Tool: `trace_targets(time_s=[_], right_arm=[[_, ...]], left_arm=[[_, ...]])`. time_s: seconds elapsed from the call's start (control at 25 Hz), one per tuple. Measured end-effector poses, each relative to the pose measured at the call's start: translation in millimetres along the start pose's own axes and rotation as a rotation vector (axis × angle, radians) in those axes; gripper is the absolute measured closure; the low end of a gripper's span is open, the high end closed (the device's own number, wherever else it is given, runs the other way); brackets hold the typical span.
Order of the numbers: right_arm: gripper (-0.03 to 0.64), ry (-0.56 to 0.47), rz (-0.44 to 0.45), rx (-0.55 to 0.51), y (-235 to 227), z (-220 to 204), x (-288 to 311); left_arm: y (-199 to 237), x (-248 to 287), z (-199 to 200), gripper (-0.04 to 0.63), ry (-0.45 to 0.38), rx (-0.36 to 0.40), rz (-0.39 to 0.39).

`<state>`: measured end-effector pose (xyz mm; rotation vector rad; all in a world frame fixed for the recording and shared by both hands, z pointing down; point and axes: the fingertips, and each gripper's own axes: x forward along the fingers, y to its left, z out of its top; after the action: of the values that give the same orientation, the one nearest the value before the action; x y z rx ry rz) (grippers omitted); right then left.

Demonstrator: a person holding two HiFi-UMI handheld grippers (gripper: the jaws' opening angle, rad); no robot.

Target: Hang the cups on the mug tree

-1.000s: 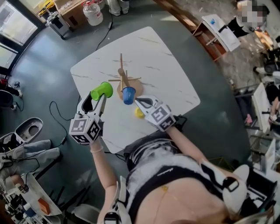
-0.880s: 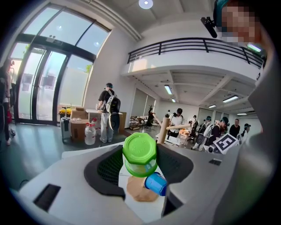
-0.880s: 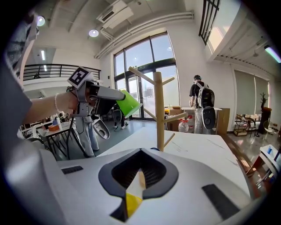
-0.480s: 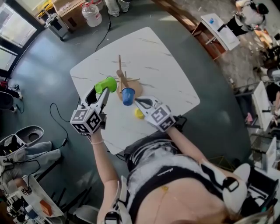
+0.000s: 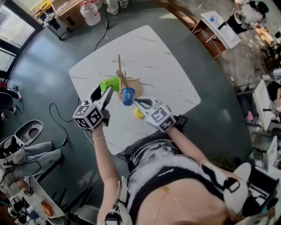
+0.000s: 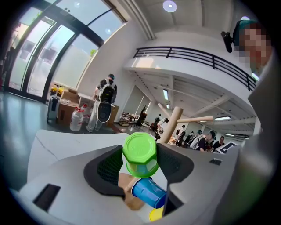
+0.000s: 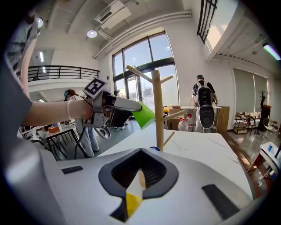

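Left gripper [image 5: 106, 90] clamped on green cup [image 5: 109, 82], cup held on its side just beside mug tree [image 5: 121, 79] near table [image 5: 169, 66] centre, blue cup [image 5: 128, 95] hung on a near peg, yellow cup [image 5: 139, 114] set toward the near edge, right gripper [image 5: 136, 101] jaws drawn together, nothing held.

white marble table [image 5: 167, 74], water jug [image 5: 90, 12], cardboard box [image 5: 72, 12]

The mug tree [image 5: 119, 69] stands mid-way on the surface [image 5: 169, 77], a hung cup [image 5: 128, 96] on its near side; a loose cup [image 5: 139, 114] lies nearer, beside the right tool [image 5: 138, 102]; the left tool [image 5: 106, 91] has its held cup [image 5: 109, 83] just left of the tree
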<state>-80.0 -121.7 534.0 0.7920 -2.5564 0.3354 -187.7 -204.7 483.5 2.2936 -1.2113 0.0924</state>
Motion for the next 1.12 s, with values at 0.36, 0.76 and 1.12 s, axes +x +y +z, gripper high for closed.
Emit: trace_targets(time_s=[0.36,0.76,1.12], right_arm=[[0.614,-0.003,0.007,-0.003,1.6,1.7,2.7],[0.614,-0.013,-0.009,-0.007,-0.6,4.4,-1.0],[0.614,-0.007,-0.045,-0.01,-9.7,-2.9,-6.8]], left_arm=[[2.3,-0.3,-10.4,0.295,-0.005,0.121,0.056],[3.3,-16.6,-10.5,0.23,-0.024,0.165,0.158],[-31.5,-35.6,-70.6,0.23,0.084,0.218,0.177]])
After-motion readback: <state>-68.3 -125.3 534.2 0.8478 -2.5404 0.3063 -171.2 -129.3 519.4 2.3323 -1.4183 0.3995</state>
